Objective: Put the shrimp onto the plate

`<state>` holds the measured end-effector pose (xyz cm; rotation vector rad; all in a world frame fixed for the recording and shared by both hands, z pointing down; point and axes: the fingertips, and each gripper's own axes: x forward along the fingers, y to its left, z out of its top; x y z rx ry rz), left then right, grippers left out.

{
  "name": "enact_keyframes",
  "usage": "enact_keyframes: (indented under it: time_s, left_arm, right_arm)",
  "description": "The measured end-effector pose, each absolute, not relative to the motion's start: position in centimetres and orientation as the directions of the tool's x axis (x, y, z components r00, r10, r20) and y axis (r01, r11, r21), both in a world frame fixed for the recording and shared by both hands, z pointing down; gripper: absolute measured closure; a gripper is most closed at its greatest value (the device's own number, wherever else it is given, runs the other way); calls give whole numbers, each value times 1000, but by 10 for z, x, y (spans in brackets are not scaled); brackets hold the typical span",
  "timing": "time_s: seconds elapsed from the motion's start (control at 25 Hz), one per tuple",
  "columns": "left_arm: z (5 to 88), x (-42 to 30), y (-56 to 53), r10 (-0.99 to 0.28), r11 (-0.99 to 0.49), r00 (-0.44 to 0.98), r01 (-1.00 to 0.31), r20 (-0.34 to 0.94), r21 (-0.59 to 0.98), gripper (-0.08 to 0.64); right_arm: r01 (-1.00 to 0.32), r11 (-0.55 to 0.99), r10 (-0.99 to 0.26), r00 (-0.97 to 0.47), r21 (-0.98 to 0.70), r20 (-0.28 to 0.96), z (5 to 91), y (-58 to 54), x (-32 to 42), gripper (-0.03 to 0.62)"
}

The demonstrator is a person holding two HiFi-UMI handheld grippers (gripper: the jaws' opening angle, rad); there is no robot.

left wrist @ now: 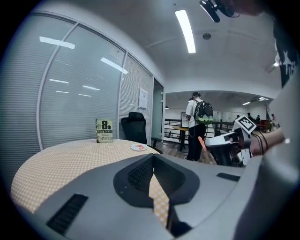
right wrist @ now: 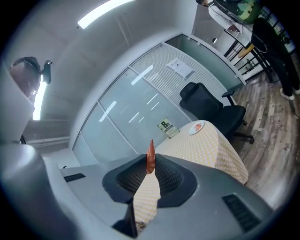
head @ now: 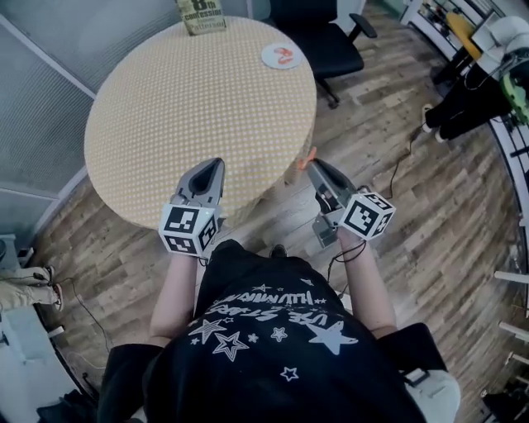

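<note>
An orange shrimp (head: 310, 154) (right wrist: 150, 151) sticks up from the tips of my right gripper (head: 313, 165) (right wrist: 150, 162), which is shut on it beside the table's near right edge, over the floor. The small white plate (head: 283, 55) (right wrist: 197, 127) (left wrist: 139, 147) lies at the far right of the round table (head: 165, 107) and has an orange-red piece on it. My left gripper (head: 216, 163) (left wrist: 153, 160) is shut on nothing, above the table's near edge. In the left gripper view, the right gripper (left wrist: 227, 144) and its shrimp (left wrist: 201, 142) show at the right.
A book (head: 202, 15) (left wrist: 104, 131) (right wrist: 166, 126) stands upright at the table's far edge. A black office chair (head: 322, 37) (right wrist: 211, 107) sits behind the plate. Glass partitions run along the left. A person with a backpack (left wrist: 197, 119) stands in the distance.
</note>
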<state>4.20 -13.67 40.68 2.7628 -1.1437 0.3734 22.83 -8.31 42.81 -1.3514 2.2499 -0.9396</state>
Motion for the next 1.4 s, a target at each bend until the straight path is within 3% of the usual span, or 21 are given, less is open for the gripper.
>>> enact_keyframes:
  time_s: [0.24, 0.92, 1.4]
  left_arm:
    - [411, 33, -145, -685, -693, 672, -720, 283, 33, 552]
    - [422, 68, -263, -580, -777, 778, -618, 244, 124, 552]
    - [434, 45, -305, -608, -745, 759, -647, 234, 161, 552]
  right_arm:
    - [-614, 317, -867, -496, -723, 41, 436, -108, 219, 528]
    - [-710, 251, -881, -449, -658, 148, 425, -222, 220, 528]
    - [-733, 217, -889, -421, -644, 179, 429, -269, 221, 528]
